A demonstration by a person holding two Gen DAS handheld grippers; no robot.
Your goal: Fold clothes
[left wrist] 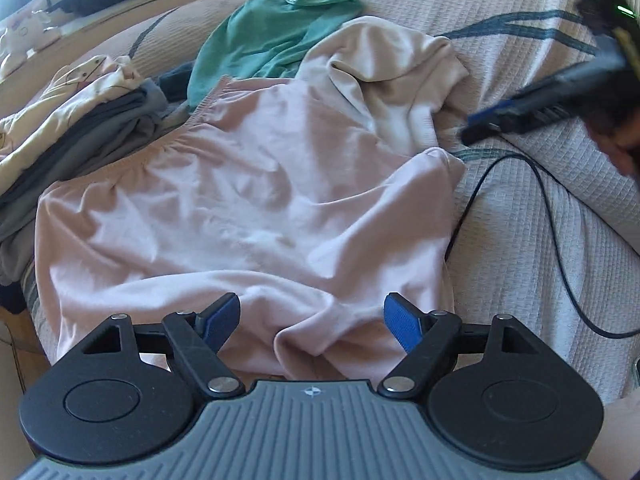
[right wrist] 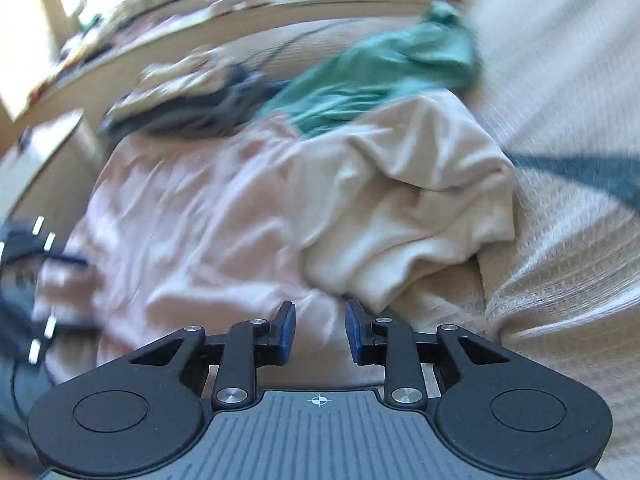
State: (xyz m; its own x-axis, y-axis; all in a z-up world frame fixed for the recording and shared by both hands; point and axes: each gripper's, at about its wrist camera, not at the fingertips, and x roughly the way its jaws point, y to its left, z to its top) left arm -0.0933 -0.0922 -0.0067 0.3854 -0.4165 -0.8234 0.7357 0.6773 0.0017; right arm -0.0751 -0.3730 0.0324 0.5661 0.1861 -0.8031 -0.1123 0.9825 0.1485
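A pale pink garment (left wrist: 248, 208) lies spread on the bed, also in the right wrist view (right wrist: 192, 232). A cream garment (left wrist: 384, 76) lies crumpled at its far right corner (right wrist: 420, 208). A green garment (left wrist: 272, 32) lies behind them (right wrist: 380, 76). My left gripper (left wrist: 314, 320) is open, its jaws wide either side of a raised fold at the pink garment's near edge. My right gripper (right wrist: 320, 332) is open with a narrower gap, just above the pink garment's near right edge; it shows blurred in the left wrist view (left wrist: 504, 120).
A stack of folded clothes (left wrist: 80, 120) sits at the left of the bed. A black cable (left wrist: 552, 248) runs over the white textured bedspread (left wrist: 520, 60) on the right. A shelf with clutter (left wrist: 40, 12) lies beyond the bed.
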